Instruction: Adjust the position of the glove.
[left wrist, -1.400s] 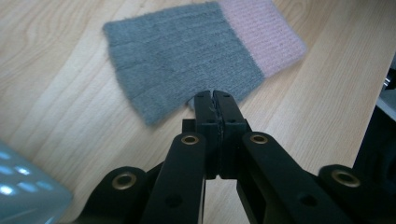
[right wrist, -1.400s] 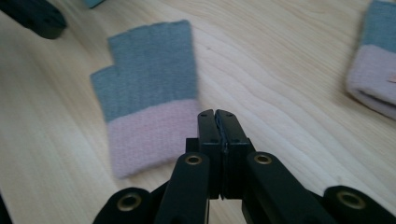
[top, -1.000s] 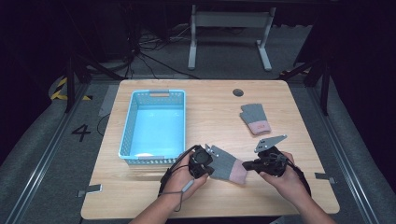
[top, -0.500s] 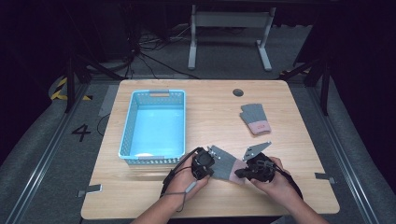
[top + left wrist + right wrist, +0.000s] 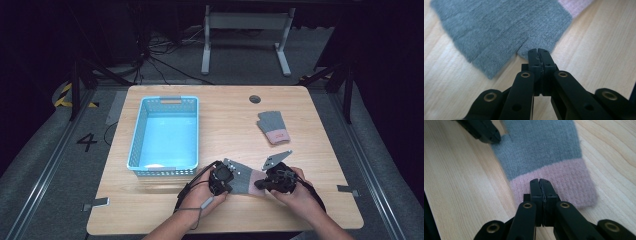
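A: Where was the glove (image 5: pixel 243 179)?
B: Flat on counter (image 5: pixel 225 120), near front edge, btwn left gripper (image 5: pixel 223 184) & right gripper (image 5: pixel 260 184).
A: And the basket (image 5: pixel 165 136)?
B: Left half, just behind left gripper. 2nd glove (image 5: pixel 273 127) lay right side, behind right gripper, well apart from basket.

A light blue plastic basket (image 5: pixel 165 136) sits on the left half of the wooden table (image 5: pixel 225 115), its long side running away from the person (a handle slot is cut in its far wall). Well apart from it, on the right half, a second grey glove with a pink cuff (image 5: pixel 273 127) lies flat. Near the far edge, a small dark round hole (image 5: pixel 255 99) marks the tabletop. Beyond the table stands a grey metal frame (image 5: pixel 246 30) on the floor.
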A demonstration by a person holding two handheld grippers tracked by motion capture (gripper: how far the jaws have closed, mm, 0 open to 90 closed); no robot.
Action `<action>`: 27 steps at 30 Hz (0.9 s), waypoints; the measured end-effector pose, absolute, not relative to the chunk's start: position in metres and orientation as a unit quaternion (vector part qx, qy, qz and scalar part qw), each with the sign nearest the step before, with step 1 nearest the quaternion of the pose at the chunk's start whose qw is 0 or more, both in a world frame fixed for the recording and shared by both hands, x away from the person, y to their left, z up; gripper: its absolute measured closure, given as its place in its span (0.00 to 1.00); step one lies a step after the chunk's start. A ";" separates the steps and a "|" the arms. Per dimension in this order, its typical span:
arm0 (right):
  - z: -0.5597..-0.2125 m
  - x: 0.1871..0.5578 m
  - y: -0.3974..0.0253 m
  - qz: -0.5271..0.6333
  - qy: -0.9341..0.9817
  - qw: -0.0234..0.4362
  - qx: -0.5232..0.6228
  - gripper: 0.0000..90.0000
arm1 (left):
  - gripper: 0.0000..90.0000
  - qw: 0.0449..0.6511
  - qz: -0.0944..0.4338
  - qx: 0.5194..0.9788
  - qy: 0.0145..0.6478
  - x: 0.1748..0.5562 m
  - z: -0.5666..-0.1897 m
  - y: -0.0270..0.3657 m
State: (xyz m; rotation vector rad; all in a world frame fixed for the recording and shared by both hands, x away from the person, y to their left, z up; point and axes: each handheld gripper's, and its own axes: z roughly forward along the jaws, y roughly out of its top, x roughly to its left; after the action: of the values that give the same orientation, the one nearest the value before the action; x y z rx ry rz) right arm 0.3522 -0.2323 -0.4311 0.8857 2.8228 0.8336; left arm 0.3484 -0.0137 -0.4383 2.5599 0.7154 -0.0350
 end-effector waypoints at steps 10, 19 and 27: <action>-0.431 0.357 -0.240 0.272 0.913 0.032 0.303 1.00 | 1.00 0.244 -0.030 0.938 0.246 0.342 -0.435 -0.019; -0.431 0.366 -0.247 0.274 0.907 0.042 0.318 1.00 | 0.99 0.240 -0.033 0.943 0.230 0.337 -0.437 -0.025; -0.429 0.367 -0.250 0.277 0.904 0.047 0.323 1.00 | 0.98 0.253 -0.037 0.938 0.235 0.337 -0.431 -0.020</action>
State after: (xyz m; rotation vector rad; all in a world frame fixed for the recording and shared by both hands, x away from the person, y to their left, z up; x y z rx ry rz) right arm 0.3667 -0.2501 -0.4292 0.9839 2.7579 0.8437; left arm 0.3373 -0.0202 -0.4313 2.5503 0.6382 -0.1009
